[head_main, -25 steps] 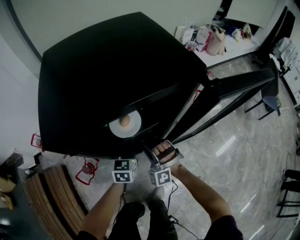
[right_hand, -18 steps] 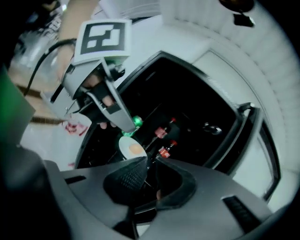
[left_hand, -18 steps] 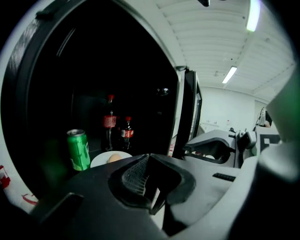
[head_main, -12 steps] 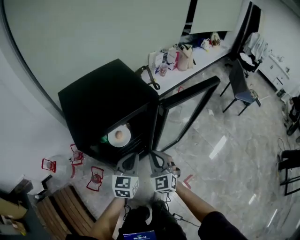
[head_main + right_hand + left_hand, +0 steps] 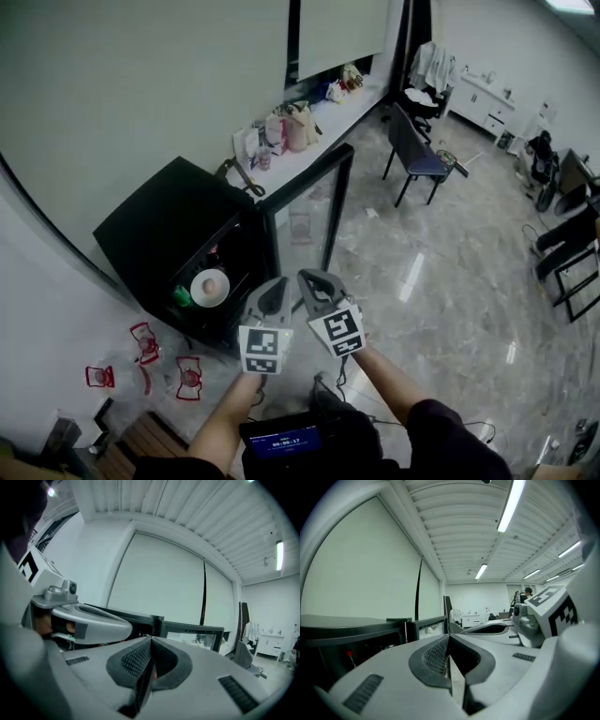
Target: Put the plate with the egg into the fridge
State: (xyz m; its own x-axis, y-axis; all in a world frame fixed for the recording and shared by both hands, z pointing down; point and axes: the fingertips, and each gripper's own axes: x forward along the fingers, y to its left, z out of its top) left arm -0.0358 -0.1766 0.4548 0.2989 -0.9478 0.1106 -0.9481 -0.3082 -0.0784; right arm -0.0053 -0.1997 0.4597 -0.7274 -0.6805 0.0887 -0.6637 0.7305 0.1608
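A white plate (image 5: pixel 209 287) with a brown egg (image 5: pixel 213 283) on it sits on a shelf inside the black fridge (image 5: pixel 159 234). The fridge's glass door (image 5: pixel 314 202) stands wide open. My left gripper (image 5: pixel 273 294) and right gripper (image 5: pixel 313 285) are side by side in the air, in front of the fridge and well back from it. Both point roughly level. The left gripper (image 5: pixel 449 645) has its jaws shut with nothing between them, and so does the right gripper (image 5: pixel 151 651). Neither touches the plate.
Red-and-white items (image 5: pixel 141 343) lie on the floor left of the fridge, and a wooden bench (image 5: pixel 155 445) is at the bottom left. A low ledge with several bags (image 5: pixel 291 127) runs behind the fridge. A chair (image 5: pixel 417 159) stands on the marble floor.
The viewpoint and both grippers have risen and drawn back from the fridge, which now looks smaller and farther off. The plate with the egg stays inside, and the door stays open.
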